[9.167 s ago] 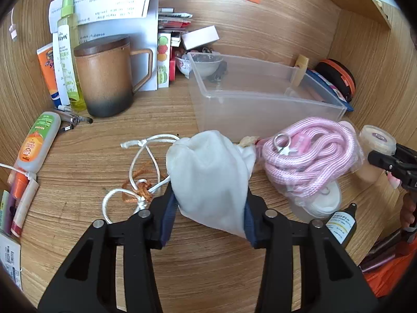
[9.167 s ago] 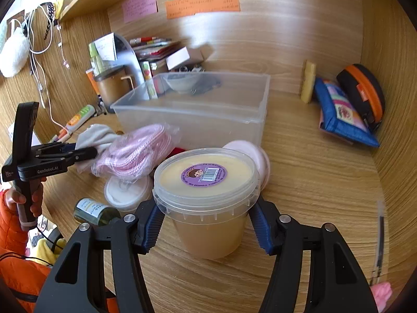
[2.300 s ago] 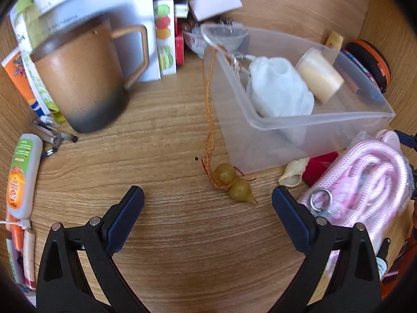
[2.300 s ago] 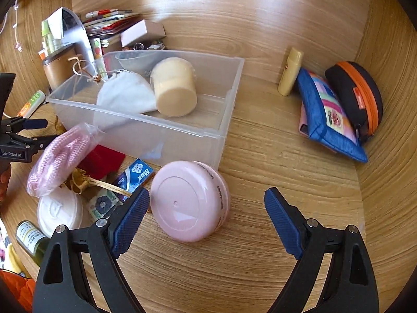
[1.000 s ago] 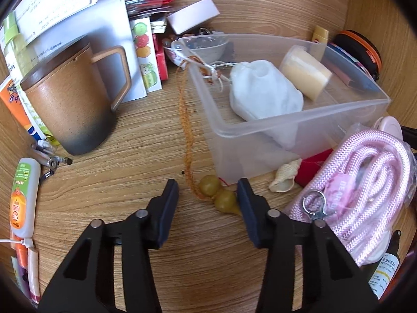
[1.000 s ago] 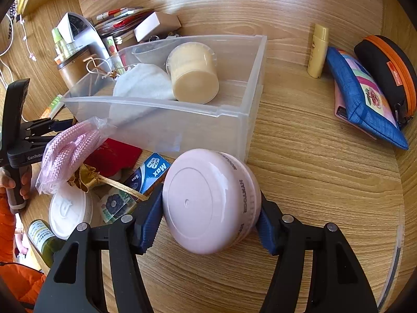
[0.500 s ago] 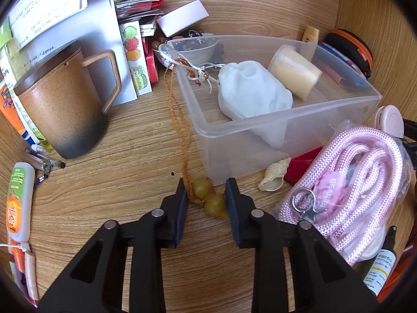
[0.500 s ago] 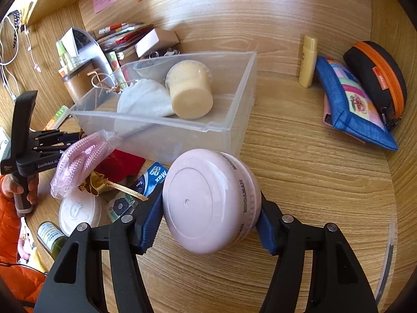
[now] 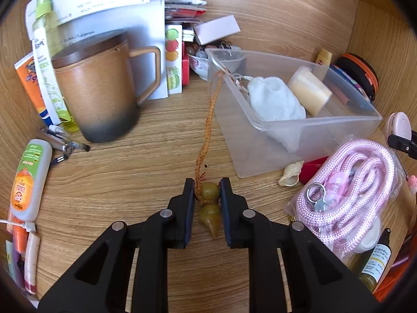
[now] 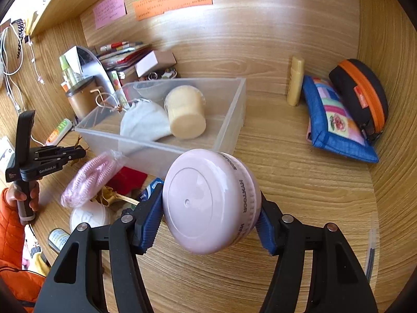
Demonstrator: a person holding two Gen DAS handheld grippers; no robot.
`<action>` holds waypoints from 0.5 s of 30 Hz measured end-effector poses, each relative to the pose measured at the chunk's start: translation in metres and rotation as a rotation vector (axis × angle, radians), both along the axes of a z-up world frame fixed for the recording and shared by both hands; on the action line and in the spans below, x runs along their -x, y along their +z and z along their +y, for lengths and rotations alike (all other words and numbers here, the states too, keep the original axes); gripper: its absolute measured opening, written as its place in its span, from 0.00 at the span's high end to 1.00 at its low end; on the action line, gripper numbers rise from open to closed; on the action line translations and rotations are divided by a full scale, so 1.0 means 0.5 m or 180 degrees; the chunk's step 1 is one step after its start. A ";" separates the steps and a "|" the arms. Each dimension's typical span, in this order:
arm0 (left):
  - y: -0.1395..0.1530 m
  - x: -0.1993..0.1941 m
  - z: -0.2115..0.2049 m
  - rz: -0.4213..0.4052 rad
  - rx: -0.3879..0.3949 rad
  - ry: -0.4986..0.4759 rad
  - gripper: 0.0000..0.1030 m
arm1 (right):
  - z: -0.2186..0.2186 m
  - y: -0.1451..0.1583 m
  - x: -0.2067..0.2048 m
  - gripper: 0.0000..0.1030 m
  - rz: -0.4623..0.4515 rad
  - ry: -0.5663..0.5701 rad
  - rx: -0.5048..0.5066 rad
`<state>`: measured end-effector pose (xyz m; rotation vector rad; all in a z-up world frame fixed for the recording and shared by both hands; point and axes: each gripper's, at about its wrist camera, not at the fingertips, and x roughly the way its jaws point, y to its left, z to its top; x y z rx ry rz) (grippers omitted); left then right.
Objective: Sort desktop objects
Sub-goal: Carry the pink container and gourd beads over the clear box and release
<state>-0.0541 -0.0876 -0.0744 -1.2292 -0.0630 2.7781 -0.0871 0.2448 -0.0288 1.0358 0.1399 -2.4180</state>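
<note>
Two things lie in your bin [image 10: 229,120]; your left tool [image 9: 207,195] pinches the gourd charm [image 9: 209,203], your right tool [image 10: 209,208] clamps the pink case [image 10: 208,200], and clutter remains on the worktop [image 9: 130,177].

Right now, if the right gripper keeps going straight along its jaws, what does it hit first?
Probably the clear bin. The right gripper, shut on the pink round case, points toward the bin's near wall and right corner. Depth is unclear; tilted downward, it may meet the desk first.

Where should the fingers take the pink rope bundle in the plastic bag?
Grip the pink rope bundle across its coiled middle, coming from above on its open near side. The clear bin and the seashell crowd its far edge, and the metal ring end looks too thin and loose to hold well.
</note>
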 end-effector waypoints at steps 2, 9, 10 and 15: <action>0.008 -0.005 -0.004 0.0053 -0.0029 0.0018 0.82 | -0.002 0.010 -0.002 0.43 0.0049 -0.0007 -0.0019; 0.052 -0.005 -0.016 0.0270 -0.0107 0.0029 0.82 | -0.010 0.036 0.003 0.43 0.0153 0.0020 -0.0020; 0.060 -0.005 -0.017 0.0300 -0.0129 0.0013 0.82 | -0.011 0.039 0.007 0.43 0.0159 0.0023 -0.0009; 0.105 -0.008 -0.011 0.0467 -0.0146 -0.0080 0.82 | -0.018 0.055 0.018 0.43 0.0232 0.0033 -0.0014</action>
